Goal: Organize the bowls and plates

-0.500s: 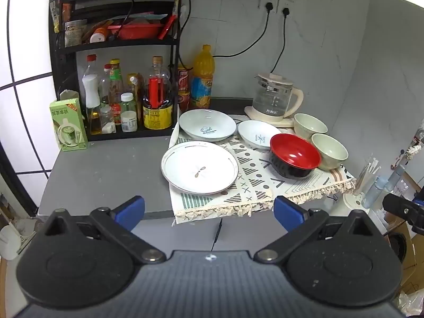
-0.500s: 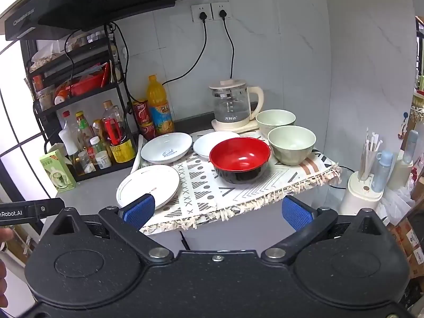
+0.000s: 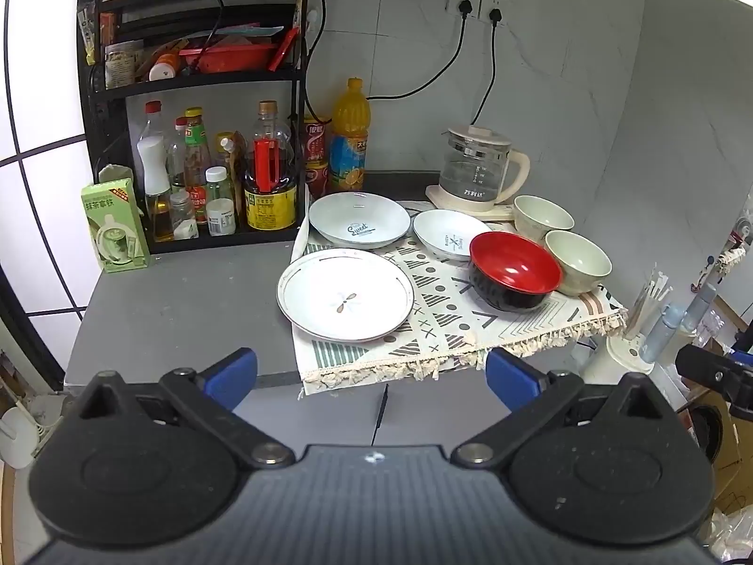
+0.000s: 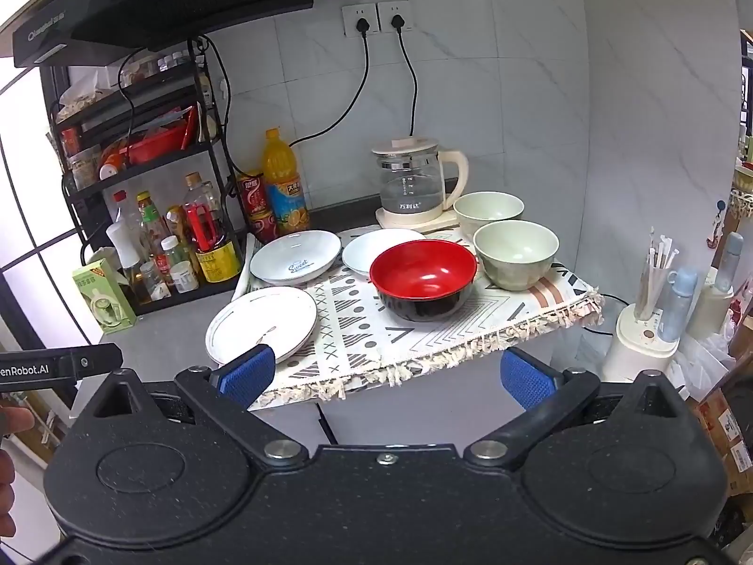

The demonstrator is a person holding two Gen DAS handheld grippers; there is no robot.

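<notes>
— Where do we stand? Both claws are spread as wide as they go and carry nothing: our left gripper (image 3: 372,369) and our right gripper (image 4: 386,374) hang off the front edge of the grey worktop (image 3: 188,301), tilted down toward it.

— The dishes all sit ahead of us on the patterned fringed cloth (image 3: 452,325) over the worktop's right part. The wide white rimmed plate (image 3: 346,295) lies nearest the front edge, directly ahead of our left gripper, so we judge that hand is closer to it.

— And the red-and-black round bowl (image 4: 422,278) sits ahead of our right gripper, with two pale green bowls (image 4: 515,252) just beside it toward the right edge.

— Behind them, two shallow white dishes (image 3: 358,219) rest side by side near the back. A glass kettle (image 4: 414,183) and a black rack of bottles (image 3: 207,179) crowd the back edge; nothing blocks our reach from the front.
</notes>
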